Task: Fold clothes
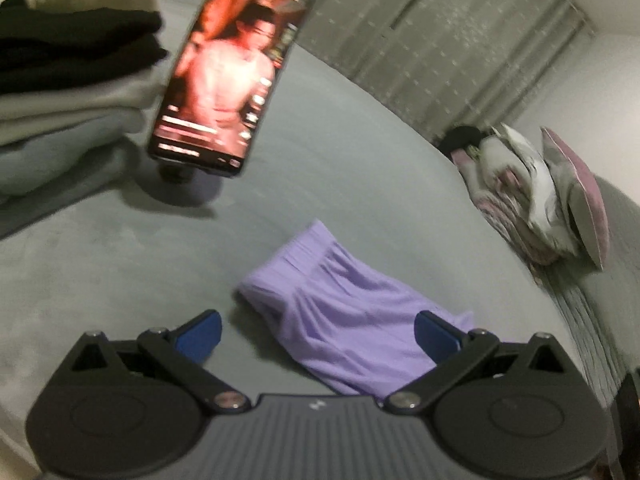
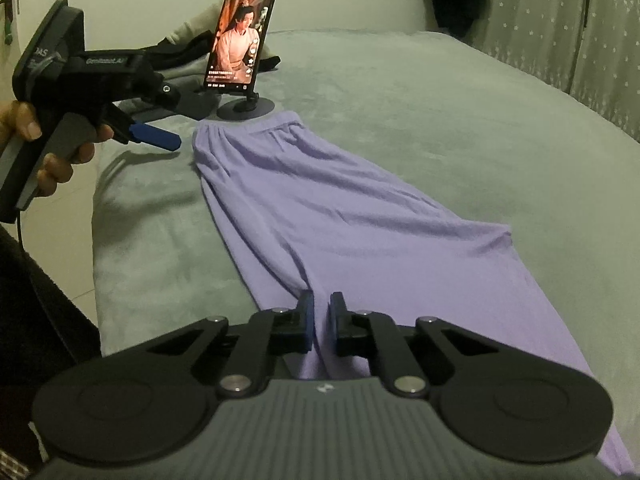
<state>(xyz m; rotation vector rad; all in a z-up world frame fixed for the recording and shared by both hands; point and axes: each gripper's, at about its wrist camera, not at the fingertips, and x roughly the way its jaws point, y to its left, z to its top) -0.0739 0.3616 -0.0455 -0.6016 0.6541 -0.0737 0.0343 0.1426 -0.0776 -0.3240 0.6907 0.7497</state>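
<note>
Lilac trousers (image 2: 320, 208) lie flat and lengthwise on the grey-green bed (image 2: 440, 112), with the elastic waistband at the far end near a phone stand. My right gripper (image 2: 322, 320) is down at the near leg end, its jaws closed on a pinched ridge of the lilac cloth. My left gripper (image 1: 318, 336) is wide open above the bed, and the waistband end of the trousers (image 1: 344, 312) lies under and beyond its blue pads (image 1: 200, 336) without touching them. In the right wrist view a hand holds the left gripper (image 2: 160, 138) just left of the waistband.
A phone (image 2: 240, 36) with a lit screen stands on a round-based holder (image 2: 246, 110) just beyond the waistband. A pile of folded clothes (image 1: 60, 92) sits behind it at the left. Pillows (image 1: 552, 200) lie at the bed's far right, a curtain (image 1: 460, 40) behind them. The bed's left edge (image 2: 96, 208) is close.
</note>
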